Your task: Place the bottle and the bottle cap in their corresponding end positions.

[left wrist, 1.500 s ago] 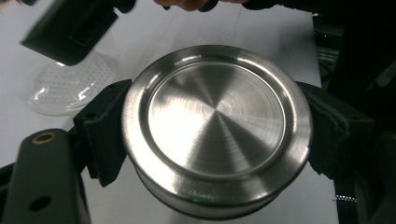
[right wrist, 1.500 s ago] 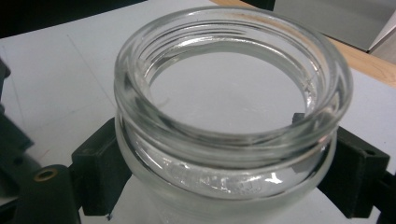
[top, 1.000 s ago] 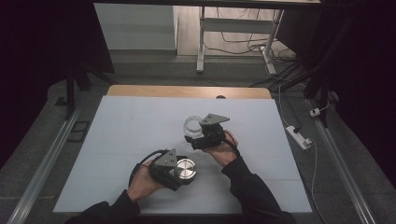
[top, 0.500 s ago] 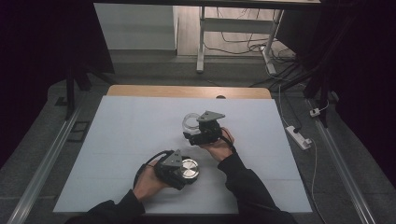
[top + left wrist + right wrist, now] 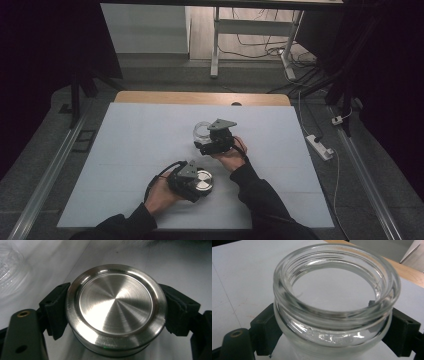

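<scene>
Now my left tool (image 5: pixel 197 182) is clamped on the steel lid (image 5: pixel 115 307) low over the worktop (image 5: pixel 140 150), and my right tool (image 5: pixel 207 142) grips the fragile, slippery glass jar (image 5: pixel 334 305) just under its threaded neck, further back.

high view: overhead, facing forward-down | gripper views: close-up along fingers | shared: table (image 5: pixel 150 140)

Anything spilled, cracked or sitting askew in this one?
Nothing stands out. The glass jar is open, empty and intact between the right gripper jaws; the steel lid sits squarely in the left gripper, undented. The white table shows no spill.
</scene>
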`<action>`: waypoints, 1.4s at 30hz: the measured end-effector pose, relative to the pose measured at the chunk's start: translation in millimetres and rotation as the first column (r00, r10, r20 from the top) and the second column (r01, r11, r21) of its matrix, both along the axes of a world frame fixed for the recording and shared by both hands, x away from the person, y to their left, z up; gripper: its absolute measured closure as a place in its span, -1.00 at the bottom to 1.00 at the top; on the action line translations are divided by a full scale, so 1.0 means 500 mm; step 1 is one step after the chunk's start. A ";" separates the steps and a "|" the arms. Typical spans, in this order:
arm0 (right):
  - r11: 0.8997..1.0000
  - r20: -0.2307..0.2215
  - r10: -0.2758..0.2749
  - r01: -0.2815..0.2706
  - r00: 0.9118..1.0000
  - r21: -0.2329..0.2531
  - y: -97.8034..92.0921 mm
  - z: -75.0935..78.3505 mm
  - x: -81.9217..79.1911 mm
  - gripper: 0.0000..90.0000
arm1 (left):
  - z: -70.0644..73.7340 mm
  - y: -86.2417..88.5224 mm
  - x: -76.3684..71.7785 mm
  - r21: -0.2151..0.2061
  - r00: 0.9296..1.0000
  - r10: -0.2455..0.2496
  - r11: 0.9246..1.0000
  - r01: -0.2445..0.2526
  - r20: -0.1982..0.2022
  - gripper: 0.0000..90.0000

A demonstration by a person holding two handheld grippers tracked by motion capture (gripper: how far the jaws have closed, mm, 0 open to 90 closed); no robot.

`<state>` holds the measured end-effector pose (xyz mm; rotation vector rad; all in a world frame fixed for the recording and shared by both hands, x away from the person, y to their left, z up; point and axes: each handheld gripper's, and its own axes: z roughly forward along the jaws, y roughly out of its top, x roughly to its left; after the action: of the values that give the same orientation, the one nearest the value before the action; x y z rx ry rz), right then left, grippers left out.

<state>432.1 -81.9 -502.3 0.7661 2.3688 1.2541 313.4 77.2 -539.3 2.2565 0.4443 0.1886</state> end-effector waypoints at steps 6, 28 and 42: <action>1.000 -0.002 0.009 -0.009 1.000 -0.010 0.006 -0.009 0.001 -0.68 | -0.002 0.002 0.004 0.014 1.000 0.017 1.000 -0.016 -0.017 -0.58; 1.000 -0.059 0.020 -0.021 0.998 -0.017 0.004 -0.019 0.008 -0.69 | -0.008 -0.010 0.011 0.097 0.998 -0.007 0.995 0.012 -0.057 -0.72; 0.999 -0.101 0.032 -0.030 0.994 0.018 -0.008 -0.002 0.013 -0.96 | -0.004 0.003 0.016 0.029 0.995 0.027 0.999 -0.024 -0.097 -1.00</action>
<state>438.5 -86.0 -503.1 0.8191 2.4624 1.2765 321.1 78.7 -541.3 2.2952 0.5254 0.0990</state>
